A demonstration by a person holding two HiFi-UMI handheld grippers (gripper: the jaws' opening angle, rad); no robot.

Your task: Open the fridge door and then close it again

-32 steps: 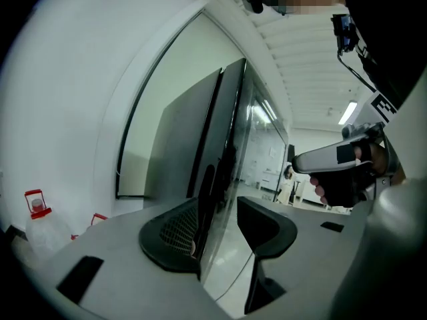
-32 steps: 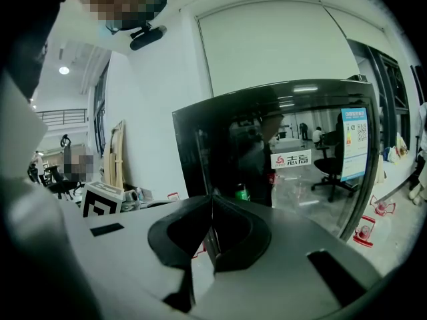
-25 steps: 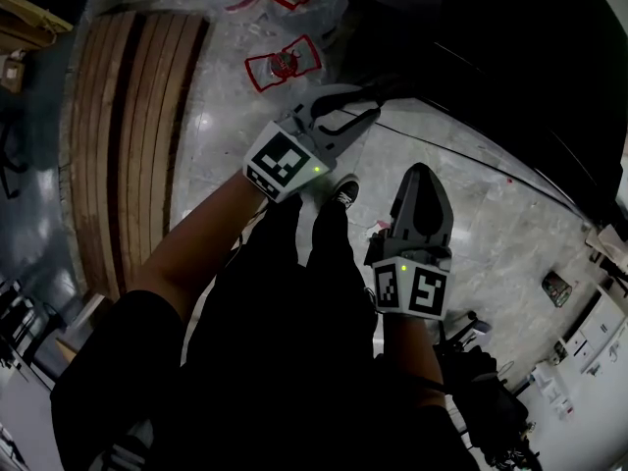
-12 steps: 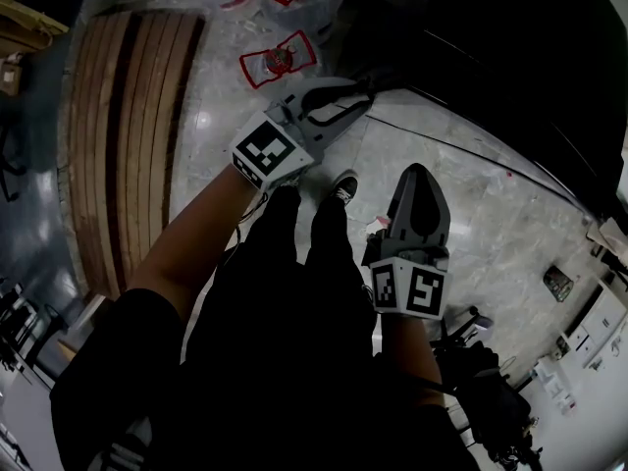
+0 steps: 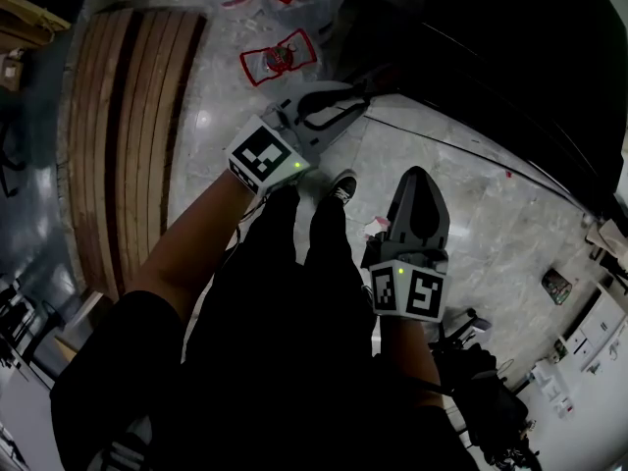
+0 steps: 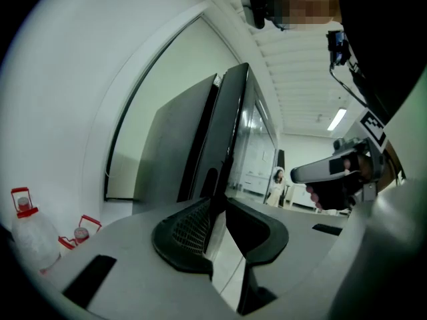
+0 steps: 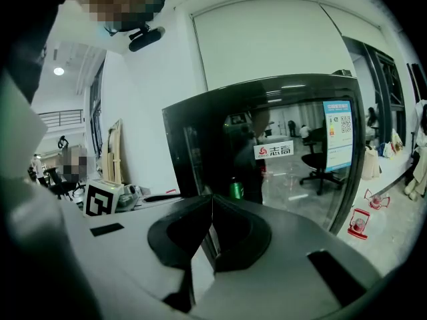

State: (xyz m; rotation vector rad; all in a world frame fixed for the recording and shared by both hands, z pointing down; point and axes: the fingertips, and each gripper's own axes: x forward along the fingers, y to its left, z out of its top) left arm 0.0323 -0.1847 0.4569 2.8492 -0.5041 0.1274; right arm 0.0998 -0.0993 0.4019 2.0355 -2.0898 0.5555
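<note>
The black fridge (image 5: 510, 57) fills the upper right of the head view. Its glass door (image 7: 280, 145) faces the right gripper view. My left gripper (image 5: 358, 96) reaches level to the door's near edge (image 6: 230, 132). Its jaws are closing, and that edge runs down between the pads (image 6: 190, 229), which lie against both its sides. My right gripper (image 5: 420, 173) hangs lower and apart from the fridge, aimed at the door. Its jaws (image 7: 212, 202) meet at the tips with nothing between them.
Water bottles with red handles (image 5: 280, 57) stand on the floor left of the fridge, next to long wooden boards (image 5: 128, 135). The person's shoe (image 5: 343, 186) rests on the pale tiles. Another bottle (image 7: 358, 224) stands right of the fridge.
The left gripper has shifted slightly toward the fridge edge and its jaws have narrowed around it. The right gripper has stayed where it was.
</note>
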